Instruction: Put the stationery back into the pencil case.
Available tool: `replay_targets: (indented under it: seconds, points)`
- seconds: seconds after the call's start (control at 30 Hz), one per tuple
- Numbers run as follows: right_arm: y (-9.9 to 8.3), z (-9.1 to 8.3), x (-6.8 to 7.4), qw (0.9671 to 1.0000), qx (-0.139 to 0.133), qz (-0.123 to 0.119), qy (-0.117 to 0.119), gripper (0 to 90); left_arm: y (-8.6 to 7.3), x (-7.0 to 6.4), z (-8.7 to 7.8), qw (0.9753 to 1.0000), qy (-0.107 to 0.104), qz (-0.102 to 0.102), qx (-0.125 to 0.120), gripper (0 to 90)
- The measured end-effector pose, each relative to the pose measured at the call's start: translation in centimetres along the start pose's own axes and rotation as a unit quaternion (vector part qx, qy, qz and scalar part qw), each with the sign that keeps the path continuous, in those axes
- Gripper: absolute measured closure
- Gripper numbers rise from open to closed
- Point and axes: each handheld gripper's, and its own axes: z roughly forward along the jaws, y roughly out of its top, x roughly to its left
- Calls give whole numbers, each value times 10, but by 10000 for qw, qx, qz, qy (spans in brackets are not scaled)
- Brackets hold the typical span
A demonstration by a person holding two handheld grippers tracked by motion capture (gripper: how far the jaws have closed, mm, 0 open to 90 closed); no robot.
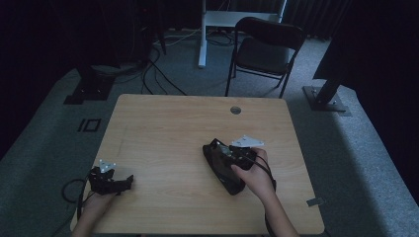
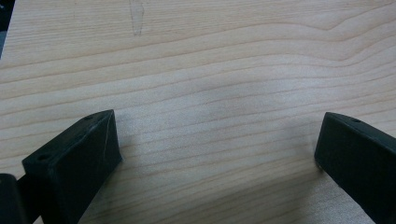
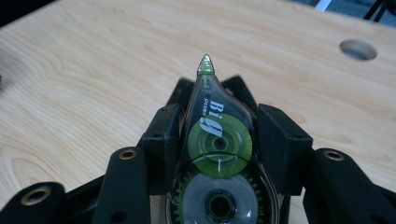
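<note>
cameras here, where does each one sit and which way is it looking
High view: above the near side, facing forward and down on the wooden table; both hands and tongs show.
Left gripper view: on the left tongs, facing bare tabletop; open jaws show.
Right gripper view: on the right tongs, jaws shut on a correction tape dispenser.
Shared: the table's round hole.

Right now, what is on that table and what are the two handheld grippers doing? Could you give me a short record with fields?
surface: wooden table with a round hole
left gripper: open, nothing between its jaws, low over bare wood
right gripper: shut on a correction tape dispenser
dispenser: clear body, green reels, tip pointing forward
behind table: folding chair
</note>
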Motion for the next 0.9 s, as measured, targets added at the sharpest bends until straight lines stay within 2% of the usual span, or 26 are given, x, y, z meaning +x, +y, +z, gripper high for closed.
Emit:
replay_targets:
  seconds: [0.07,0.13,0.3,0.67,0.9]
  points:
    - [-2,5,0,10000,68,30,9,507,0,0,0,10000,1,0,-1,2]
    - [-5,9,0,9998,105,91,116,507,0,0,0,10000,1,2,0,2]
    - [-9,19,1,9995,291,91,112,507,0,0,0,10000,0,0,0,2]
    - [-14,33,4,9981,594,159,3,507,0,0,0,10000,0,1,0,2]
    - [-13,40,6,9967,798,101,-62,507,0,0,0,10000,1,0,-1,2]
